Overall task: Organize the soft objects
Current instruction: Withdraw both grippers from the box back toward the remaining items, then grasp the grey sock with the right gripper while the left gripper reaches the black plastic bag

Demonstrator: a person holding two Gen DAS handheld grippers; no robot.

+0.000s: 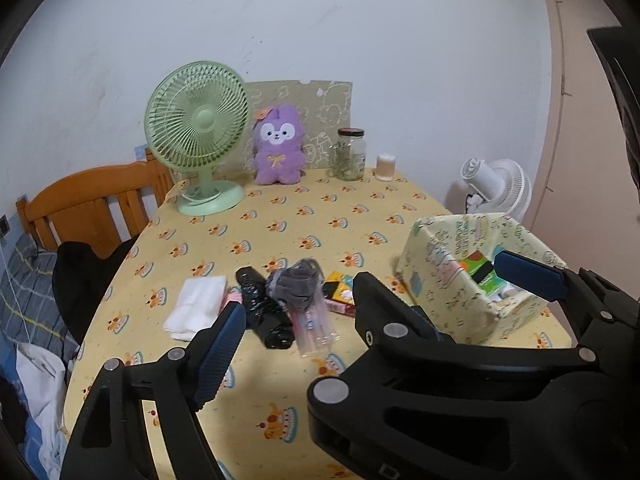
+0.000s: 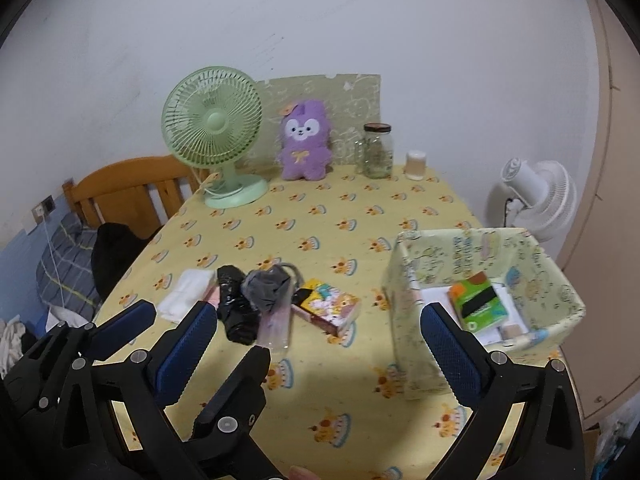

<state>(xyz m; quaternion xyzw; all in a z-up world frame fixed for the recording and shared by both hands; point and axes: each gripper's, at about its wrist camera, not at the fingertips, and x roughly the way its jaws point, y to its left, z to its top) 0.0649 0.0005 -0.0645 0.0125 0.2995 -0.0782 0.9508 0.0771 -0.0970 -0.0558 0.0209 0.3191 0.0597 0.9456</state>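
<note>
Ahead of both grippers, mid-counter, the soft-object pile is lying nearer the left gripper, long axis running away from its spread, empty fingers, while the right gripper, also spread empty, is hovering beside the box.

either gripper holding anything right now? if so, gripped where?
Nothing is held. The left gripper and right gripper are both open and empty above the table.

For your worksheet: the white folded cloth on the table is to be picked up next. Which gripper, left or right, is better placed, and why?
Probably the left gripper. It is open and empty, with one finger right beside the white cloth. The right gripper, also open, sits nearer the box.
</note>
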